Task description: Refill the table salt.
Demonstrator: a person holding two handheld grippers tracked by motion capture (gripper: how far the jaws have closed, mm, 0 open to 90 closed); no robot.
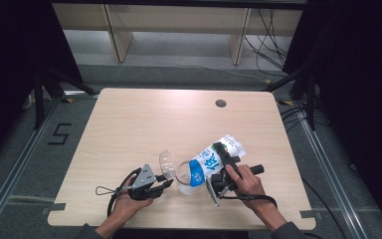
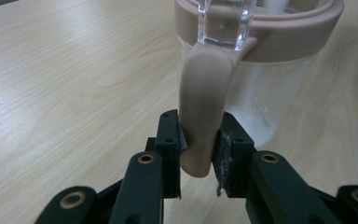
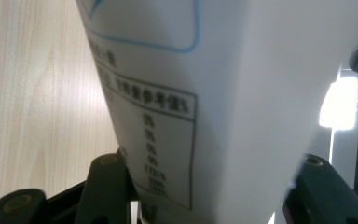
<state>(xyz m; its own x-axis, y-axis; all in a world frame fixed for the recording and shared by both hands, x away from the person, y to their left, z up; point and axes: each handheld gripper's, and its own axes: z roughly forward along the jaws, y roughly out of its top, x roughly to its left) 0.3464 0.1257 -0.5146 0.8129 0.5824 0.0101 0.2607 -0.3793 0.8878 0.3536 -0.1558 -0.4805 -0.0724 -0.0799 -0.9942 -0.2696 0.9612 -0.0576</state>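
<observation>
In the high view, the left gripper (image 1: 165, 184) sat at seven o'clock on the pale wooden table (image 1: 129, 129), beside the clear plastic cup with a beige rim (image 1: 183, 180). The right gripper (image 1: 225, 158) tilted a white-and-blue soft pouch (image 1: 214, 162) over the cup.

In the left gripper view, the jaws clenched the cup's beige strap handle (image 2: 200, 116).

In the right gripper view, the jaws grasped the pouch (image 3: 223, 93).

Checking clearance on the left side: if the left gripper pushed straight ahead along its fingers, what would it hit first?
The left gripper already clamps the beige handle; going straight on, it would probably press into the clear jug wall directly behind that handle.
</observation>
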